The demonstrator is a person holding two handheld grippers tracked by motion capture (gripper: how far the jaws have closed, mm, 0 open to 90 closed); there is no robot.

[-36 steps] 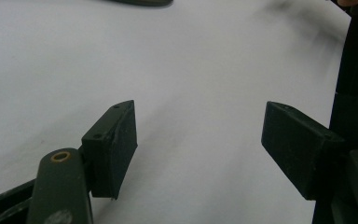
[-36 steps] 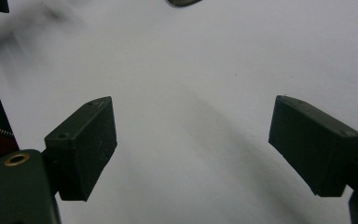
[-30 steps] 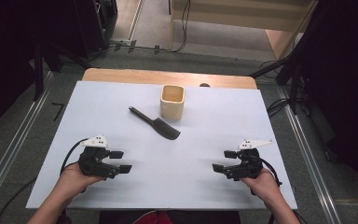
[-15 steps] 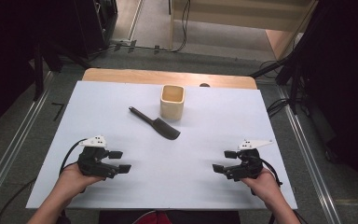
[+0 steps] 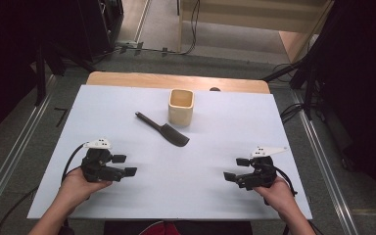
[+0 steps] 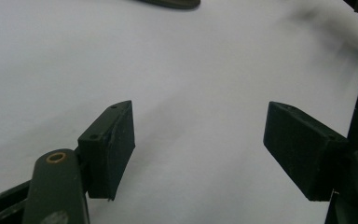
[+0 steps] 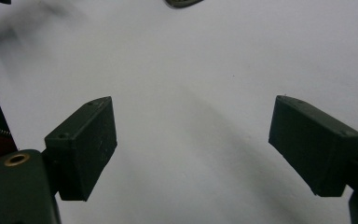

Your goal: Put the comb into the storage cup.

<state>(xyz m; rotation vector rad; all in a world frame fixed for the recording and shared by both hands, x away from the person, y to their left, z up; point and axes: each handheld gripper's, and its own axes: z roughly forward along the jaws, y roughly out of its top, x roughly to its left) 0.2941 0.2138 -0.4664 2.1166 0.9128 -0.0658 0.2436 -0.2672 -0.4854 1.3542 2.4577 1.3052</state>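
The white desk (image 5: 127,103) carries a tan square cup (image 5: 181,106) near its far middle, and a black spatula (image 5: 162,129) lies flat just beside it, likely ready for loading. Nearer the person, the left claw (image 5: 125,165) and right claw (image 5: 235,169) rest low, well apart, pointing inward, each with jaws spread wide and empty.

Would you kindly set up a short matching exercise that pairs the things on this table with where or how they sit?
Things:
1. spatula
2. wooden cup
3. left gripper
4. right gripper

Places or states:
A. upright, far middle of the table
B. open, near right corner
C. lying flat, just left of the cup
D. open, near left corner

Pairs: 1-C, 2-A, 3-D, 4-B
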